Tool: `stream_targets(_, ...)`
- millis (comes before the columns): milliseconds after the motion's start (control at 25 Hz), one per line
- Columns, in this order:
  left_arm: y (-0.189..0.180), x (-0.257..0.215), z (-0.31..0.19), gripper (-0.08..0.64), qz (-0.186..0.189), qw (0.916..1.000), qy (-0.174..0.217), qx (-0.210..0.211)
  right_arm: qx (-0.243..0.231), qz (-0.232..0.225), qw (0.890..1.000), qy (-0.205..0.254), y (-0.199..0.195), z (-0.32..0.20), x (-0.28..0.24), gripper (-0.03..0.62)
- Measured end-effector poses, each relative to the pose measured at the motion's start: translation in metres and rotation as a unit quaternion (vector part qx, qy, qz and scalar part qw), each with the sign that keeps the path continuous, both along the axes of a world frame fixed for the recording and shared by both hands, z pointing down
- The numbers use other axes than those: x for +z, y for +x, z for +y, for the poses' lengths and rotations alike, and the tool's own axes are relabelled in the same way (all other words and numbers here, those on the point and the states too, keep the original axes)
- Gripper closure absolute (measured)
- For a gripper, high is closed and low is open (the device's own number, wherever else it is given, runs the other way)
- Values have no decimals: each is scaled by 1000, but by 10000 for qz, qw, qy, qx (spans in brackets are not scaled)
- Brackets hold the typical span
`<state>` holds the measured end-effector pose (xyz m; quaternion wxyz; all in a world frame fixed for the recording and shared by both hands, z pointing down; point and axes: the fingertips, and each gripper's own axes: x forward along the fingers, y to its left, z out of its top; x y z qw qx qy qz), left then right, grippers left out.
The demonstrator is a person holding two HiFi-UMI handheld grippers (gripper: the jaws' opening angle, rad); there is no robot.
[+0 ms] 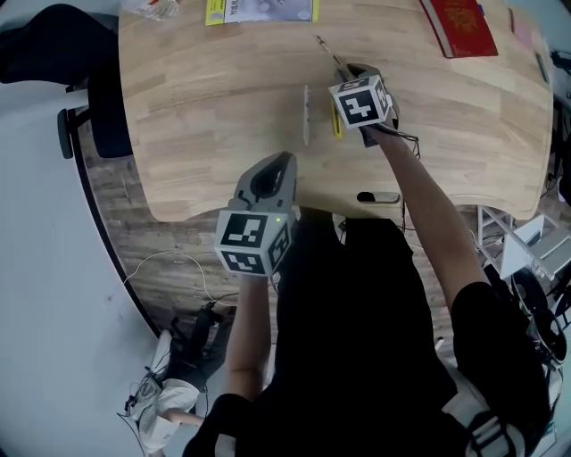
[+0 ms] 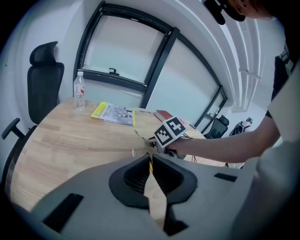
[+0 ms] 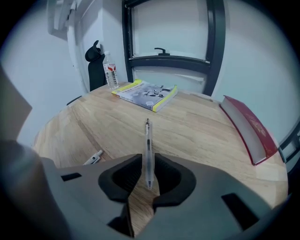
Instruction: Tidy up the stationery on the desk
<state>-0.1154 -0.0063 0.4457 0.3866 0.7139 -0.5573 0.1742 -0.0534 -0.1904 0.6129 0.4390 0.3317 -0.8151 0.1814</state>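
Note:
My right gripper (image 1: 355, 73) is over the middle of the wooden desk (image 1: 205, 98), shut on a clear pen (image 1: 328, 52) that sticks out past the jaws. In the right gripper view that pen (image 3: 148, 150) runs straight between the fingertips (image 3: 147, 158). A yellow pencil (image 1: 336, 123) and a white pen (image 1: 306, 114) lie on the desk just on my side of it. My left gripper (image 1: 282, 161) hovers by the desk's front edge, shut and empty. In the left gripper view its jaw tips (image 2: 150, 159) meet and point at the right gripper's marker cube (image 2: 171, 131).
A yellow-edged booklet (image 1: 259, 11) and a water bottle (image 3: 110, 70) sit at the far edge. A red book (image 1: 459, 27) lies far right. A black office chair (image 1: 98, 107) stands left of the desk. A small dark item (image 1: 379, 197) sits at the front edge.

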Motion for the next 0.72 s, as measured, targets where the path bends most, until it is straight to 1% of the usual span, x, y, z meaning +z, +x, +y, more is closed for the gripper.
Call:
stream_targets(320, 5, -3, -5, 514, 20, 9999, 26, -126, 75, -67, 9998, -176, -1, -1, 7, 511)
stream_targets(400, 6, -3, -4, 515, -1, 9999, 23, -137, 82, -85, 9998, -157, 0, -1, 7, 528)
stream_targets(600, 4, -10, 2, 515, -23, 9998, 62, -181, 246, -149, 9996, -47, 6, -3, 1, 530)
stream_targets(720, 4, -10, 5, 515, 66, 9998, 51, -182, 430, -266, 9987, 6, 15, 1, -13, 531)
